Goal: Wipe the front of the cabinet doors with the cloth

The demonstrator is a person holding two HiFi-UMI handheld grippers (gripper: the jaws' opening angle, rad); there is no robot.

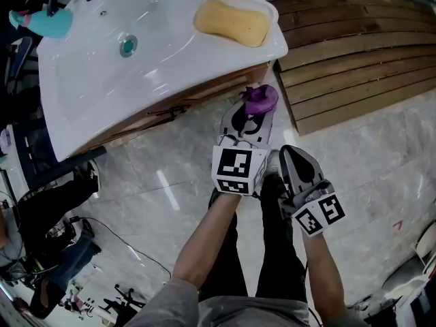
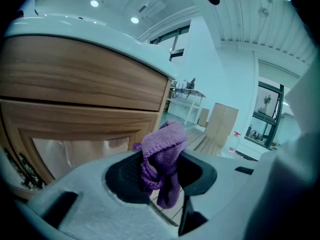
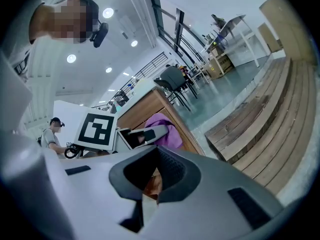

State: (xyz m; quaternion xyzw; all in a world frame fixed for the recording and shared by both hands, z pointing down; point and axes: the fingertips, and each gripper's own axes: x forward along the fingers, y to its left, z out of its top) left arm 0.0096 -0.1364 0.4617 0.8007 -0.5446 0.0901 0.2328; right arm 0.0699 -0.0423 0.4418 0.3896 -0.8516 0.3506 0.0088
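A pale marble floor (image 1: 170,182) runs under a white sink (image 1: 157,53) with a yellow sponge (image 1: 233,20) on its corner. Wooden decking (image 1: 354,53) lies off to the right. Beneath the sink stands the wooden cabinet (image 1: 204,94). Its door (image 2: 75,129) fills the left of the left gripper view, with the front face upright.

The left gripper (image 1: 251,114) has its jaws clamped on the purple cloth (image 1: 259,99), which is bunched into a wad. The wad sticks out past the jaw tips and a tail hangs below. From the head view the cloth sits just beside the cabinet's right-hand corner. I cannot tell whether it touches the wood.

The right gripper (image 1: 298,159) hangs lower and further from the cabinet. Its jaws are together, with nothing between them.

The door lies ahead and to the left of the cloth, so the left hand looks the nearer one. The wad probably needs to press forward, then sweep leftward across the face.
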